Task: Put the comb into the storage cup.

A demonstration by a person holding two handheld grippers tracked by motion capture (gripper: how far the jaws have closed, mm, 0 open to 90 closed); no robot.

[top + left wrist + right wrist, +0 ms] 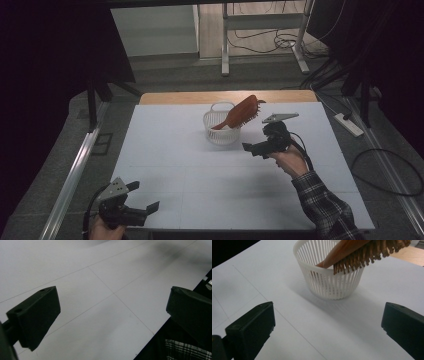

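A white slatted basket (pixel 221 128) (pixel 329 282) stands on the far middle of the white table (pixel 200 185). A brown wooden hairbrush (pixel 241 112) (pixel 359 252) leans in it, handle down inside, with the bristled head sticking out over the rim to the right. My right gripper (pixel 257 142) (pixel 327 327) is open just right of the basket, facing it from a short gap away, with nothing between its jaws. My left gripper (pixel 143 196) (pixel 112 315) is open over the bare near-left corner of the table (pixel 100 290), holding nothing.
A wooden strip (pixel 225 96) runs along the table's far edge. An aluminium rail (pixel 75 170) lies left of the table. On the floor to the right are a power strip (pixel 350 125) and cables (pixel 390 170). A plaid sleeve (pixel 325 207) (pixel 185 350) reaches in.
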